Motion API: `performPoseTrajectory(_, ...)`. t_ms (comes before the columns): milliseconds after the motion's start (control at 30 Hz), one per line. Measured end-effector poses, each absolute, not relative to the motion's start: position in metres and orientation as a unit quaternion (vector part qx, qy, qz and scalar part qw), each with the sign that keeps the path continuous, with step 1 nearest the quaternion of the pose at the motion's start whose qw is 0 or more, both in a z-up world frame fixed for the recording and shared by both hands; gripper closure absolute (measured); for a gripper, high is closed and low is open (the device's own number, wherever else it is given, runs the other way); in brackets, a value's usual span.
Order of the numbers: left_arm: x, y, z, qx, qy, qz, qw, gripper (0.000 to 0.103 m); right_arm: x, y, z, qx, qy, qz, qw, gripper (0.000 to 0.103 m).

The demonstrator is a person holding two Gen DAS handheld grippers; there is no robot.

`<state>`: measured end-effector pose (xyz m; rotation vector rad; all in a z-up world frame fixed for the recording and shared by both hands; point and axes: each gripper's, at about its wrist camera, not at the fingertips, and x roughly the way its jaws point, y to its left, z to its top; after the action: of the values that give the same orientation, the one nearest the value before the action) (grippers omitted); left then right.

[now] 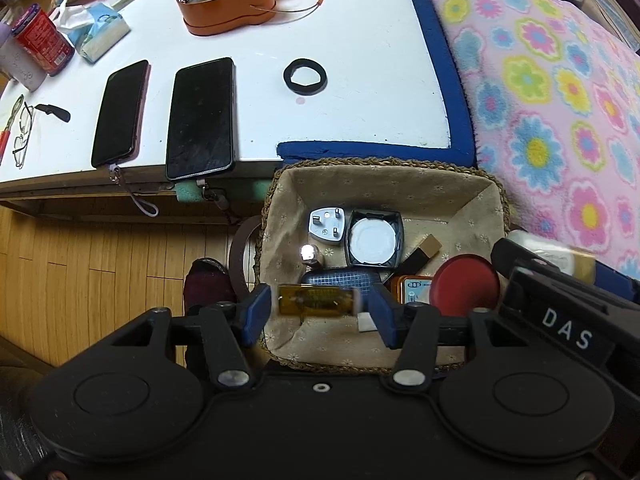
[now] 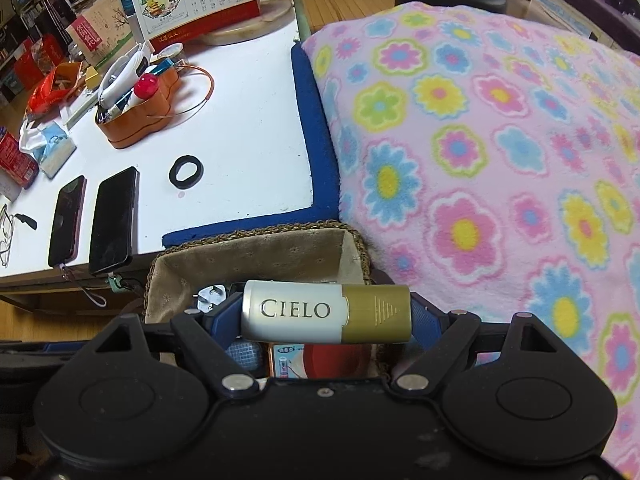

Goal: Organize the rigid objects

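Note:
My left gripper (image 1: pixel 318 304) hovers over a woven basket (image 1: pixel 280 216) lined with beige cloth. A blurred yellow-brown rectangular item (image 1: pixel 316 300) lies between its blue fingers; whether the fingers grip it is unclear. The basket holds a white plug adapter (image 1: pixel 327 226), a black square case with a white disc (image 1: pixel 374 238), a red round lid (image 1: pixel 468 290) and several other small items. My right gripper (image 2: pixel 326 312) is shut on a white and gold CIELO tube (image 2: pixel 326 312), held sideways above the same basket (image 2: pixel 256 248). The right gripper body shows at the right of the left wrist view (image 1: pixel 560 312).
A white table (image 1: pixel 360 92) with a blue edge holds two phones (image 1: pixel 202 118), a black ring (image 1: pixel 305 77), an orange container of pens (image 1: pixel 228 4), a tissue pack, a red can and glasses. A flowered pink blanket (image 2: pixel 500 140) lies to the right. Wood floor lies at left.

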<state>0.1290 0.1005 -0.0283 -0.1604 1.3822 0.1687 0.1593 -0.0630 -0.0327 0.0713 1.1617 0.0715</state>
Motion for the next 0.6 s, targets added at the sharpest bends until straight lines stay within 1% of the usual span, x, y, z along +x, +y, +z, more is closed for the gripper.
performPoseTrajectory(67,0.129,0.101,-0.029,-0.074,0.636,0.079,0.764,0.046,0.16,-0.065,-0.034,0.037,0.547,0.033,0.836,0.016)
performPoseTrajectory(467,0.126,0.092,-0.029,-0.054,0.64,0.074,0.763,0.045,0.152,-0.07,-0.036,0.02,0.544,0.022,0.839,0.014)
performPoseTrajectory(600,0.124,0.093,-0.028,-0.054,0.637,0.078,0.765,0.041,0.148,-0.07,-0.038,0.003,0.547,0.019,0.837,0.012)
